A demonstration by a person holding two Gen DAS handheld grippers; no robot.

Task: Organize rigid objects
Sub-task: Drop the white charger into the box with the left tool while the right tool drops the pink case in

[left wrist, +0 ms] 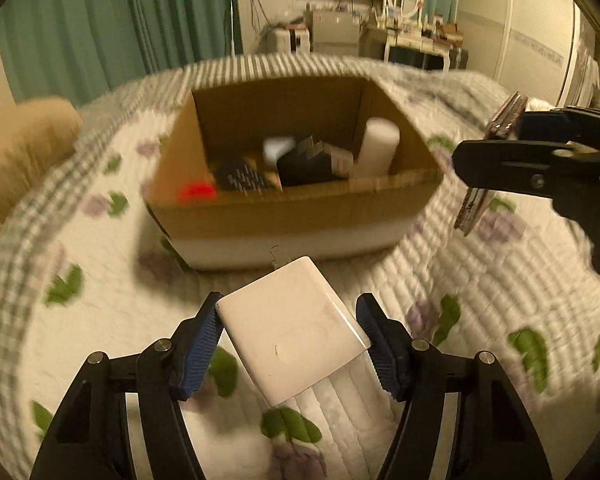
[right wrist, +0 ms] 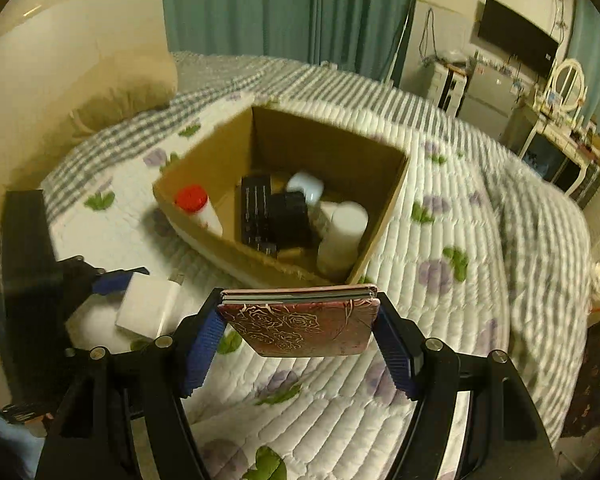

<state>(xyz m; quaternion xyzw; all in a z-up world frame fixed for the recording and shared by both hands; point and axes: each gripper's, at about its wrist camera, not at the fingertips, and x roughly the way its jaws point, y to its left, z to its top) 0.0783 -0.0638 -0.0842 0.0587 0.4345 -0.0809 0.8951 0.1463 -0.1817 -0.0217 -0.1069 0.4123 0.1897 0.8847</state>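
Above a quilted bed (right wrist: pixel 440 320), a white power adapter (left wrist: pixel 296 332) sits clamped between the blue pads of the left gripper (left wrist: pixel 294 338), just short of the near wall of an open cardboard box (left wrist: pixel 284 208). To its right, the right gripper (right wrist: pixel 300 320) is closed on a slim red case embossed with roses (right wrist: pixel 304 326), held off the box's near right corner. Already inside the box are a red-capped bottle (right wrist: pixel 198 206), a white cylinder (right wrist: pixel 342 236), dark boxes (right wrist: pixel 274 216) and a small white item (right wrist: pixel 306 186).

Judging by the layout, both loads should be lifted over the near rim before release, one at a time, so the two tools do not meet above the opening. Free floor inside looks scarce; the far half of the box seems the likeliest gap. Around the box the quilt lies open on the near and right sides, with a tan pillow (right wrist: pixel 128 92) well apart at far left.
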